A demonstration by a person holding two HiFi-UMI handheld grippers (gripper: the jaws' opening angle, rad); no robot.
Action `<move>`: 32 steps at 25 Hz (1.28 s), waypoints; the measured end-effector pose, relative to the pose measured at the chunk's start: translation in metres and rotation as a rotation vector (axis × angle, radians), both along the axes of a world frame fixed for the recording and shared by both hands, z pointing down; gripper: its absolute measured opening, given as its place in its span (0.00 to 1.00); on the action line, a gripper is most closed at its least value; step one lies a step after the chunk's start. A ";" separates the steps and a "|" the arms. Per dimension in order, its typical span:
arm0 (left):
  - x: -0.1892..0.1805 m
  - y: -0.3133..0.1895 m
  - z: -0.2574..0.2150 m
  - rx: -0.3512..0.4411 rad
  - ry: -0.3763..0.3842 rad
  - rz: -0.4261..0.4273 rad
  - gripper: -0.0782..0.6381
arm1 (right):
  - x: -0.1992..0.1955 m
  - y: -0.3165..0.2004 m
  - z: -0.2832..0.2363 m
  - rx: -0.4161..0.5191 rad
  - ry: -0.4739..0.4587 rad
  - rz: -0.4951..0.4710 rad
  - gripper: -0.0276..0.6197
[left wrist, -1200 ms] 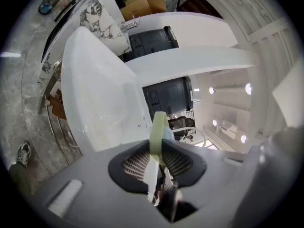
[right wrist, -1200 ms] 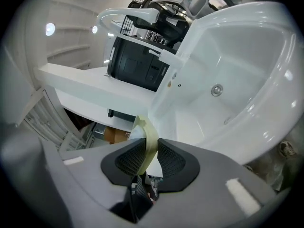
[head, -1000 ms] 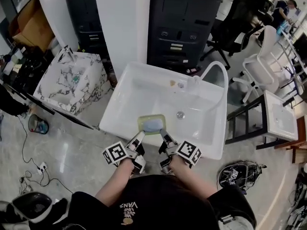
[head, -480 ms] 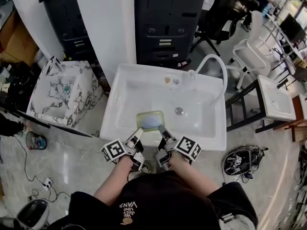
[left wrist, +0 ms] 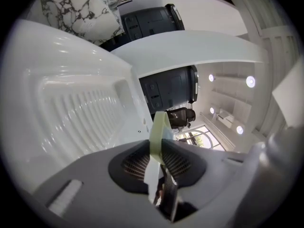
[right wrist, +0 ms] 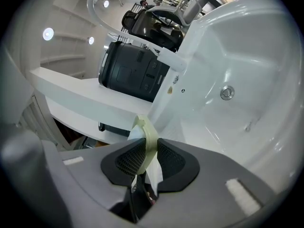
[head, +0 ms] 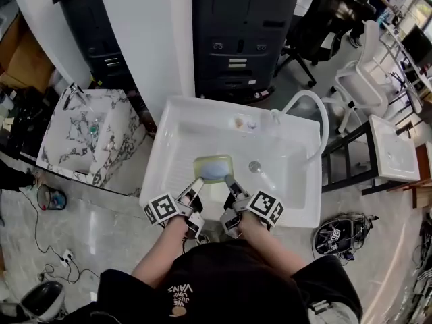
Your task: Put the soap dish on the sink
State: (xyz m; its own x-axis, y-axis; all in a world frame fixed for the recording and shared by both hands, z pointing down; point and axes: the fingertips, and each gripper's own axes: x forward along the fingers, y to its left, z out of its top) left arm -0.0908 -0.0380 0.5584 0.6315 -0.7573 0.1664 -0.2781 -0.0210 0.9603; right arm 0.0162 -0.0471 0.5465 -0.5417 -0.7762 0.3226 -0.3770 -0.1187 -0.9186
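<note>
**Two hand-held grippers clamp the soap dish [head: 200, 164] over the sink [head: 177, 147]**

Left hand-held gripper [head: 197, 183] pinches the pale green rim at the near-left edge, and the right hand-held gripper [head: 228, 181] pinches it at the near-right. Blue soap [head: 214, 173] sits inside. The dish is over the white basin, just left of the drain [head: 254, 167].

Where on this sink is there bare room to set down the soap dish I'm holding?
On the sink, the back rim is bare from its left corner to the small items near the tap. The front rim right of the right gripper is bare too, as is the basin floor right of the drain. The back right corner is crowded: tap and hose.
</note>
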 end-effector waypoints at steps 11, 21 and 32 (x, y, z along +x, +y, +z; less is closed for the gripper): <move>0.008 -0.052 0.008 -0.013 -0.025 0.000 0.29 | 0.008 -0.053 0.010 -0.018 -0.004 -0.007 0.16; 0.012 -0.094 0.021 -0.037 -0.029 -0.010 0.29 | 0.012 -0.096 0.023 -0.029 -0.002 -0.007 0.16; 0.014 -0.135 0.042 -0.060 -0.045 0.005 0.29 | 0.013 -0.134 0.045 -0.049 -0.005 0.012 0.16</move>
